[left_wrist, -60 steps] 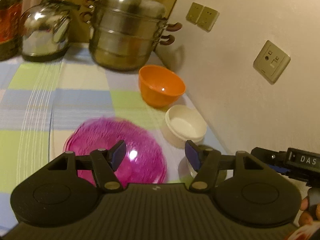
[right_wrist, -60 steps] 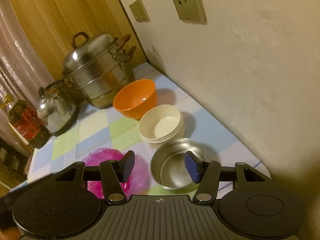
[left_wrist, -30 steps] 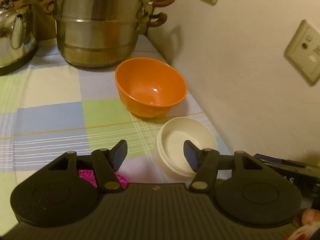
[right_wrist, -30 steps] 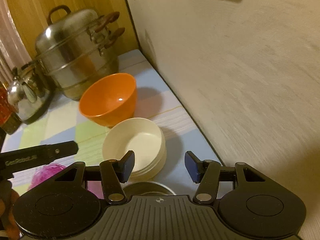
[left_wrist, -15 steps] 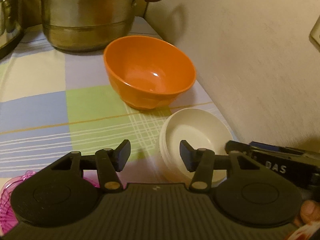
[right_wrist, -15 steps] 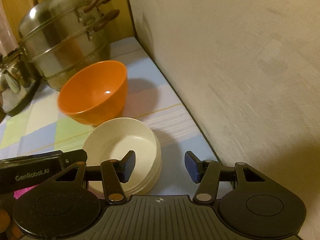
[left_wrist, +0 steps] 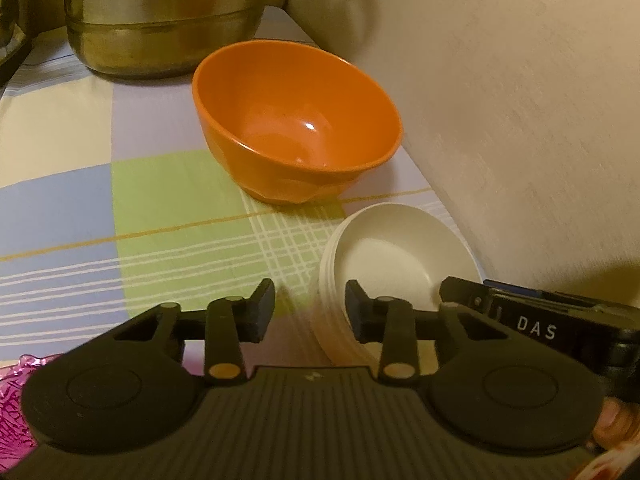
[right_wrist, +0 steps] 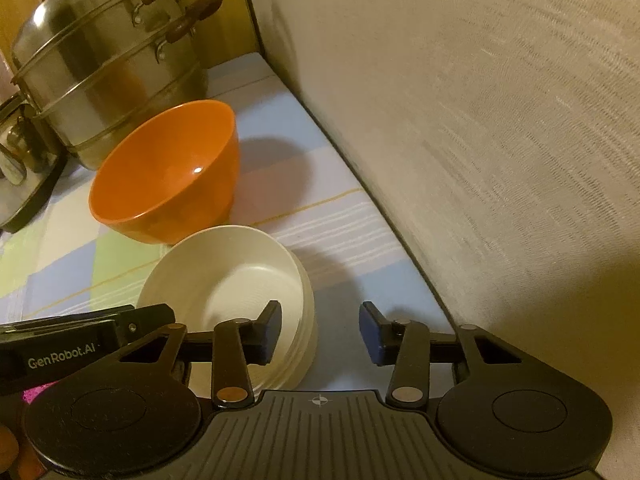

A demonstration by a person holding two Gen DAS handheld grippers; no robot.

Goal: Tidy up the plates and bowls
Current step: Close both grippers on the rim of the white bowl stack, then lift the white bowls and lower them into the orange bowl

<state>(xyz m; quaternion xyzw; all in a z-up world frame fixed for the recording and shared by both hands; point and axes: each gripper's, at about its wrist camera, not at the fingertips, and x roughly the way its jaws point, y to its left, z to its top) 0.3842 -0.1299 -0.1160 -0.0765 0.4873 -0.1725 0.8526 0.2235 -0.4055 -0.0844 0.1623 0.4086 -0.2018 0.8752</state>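
Observation:
A stack of white bowls [left_wrist: 396, 256] [right_wrist: 224, 280] sits on the checked cloth near the wall, with an orange bowl [left_wrist: 304, 120] [right_wrist: 168, 172] just behind it. My left gripper [left_wrist: 310, 310] straddles the stack's left rim, one finger inside and one outside. Its jaws are closing, and a gap still shows at the outer pad. My right gripper [right_wrist: 320, 334] straddles the right rim the same way. Its jaws are closing too, with the outer pad clear of the stack. Neither gripper presses on the rim.
A steel steamer pot [left_wrist: 160, 20] [right_wrist: 108, 52] stands behind the orange bowl, with a kettle [right_wrist: 16, 168] to its left. The wall [left_wrist: 520, 120] [right_wrist: 480, 140] runs close along the right of the bowls. A pink plate's edge [left_wrist: 12, 400] shows at the lower left.
Both grippers have come forward and down onto the white stack, one at each side. Their jaws have narrowed. The pink plate and the steel bowl have slipped mostly out of view.

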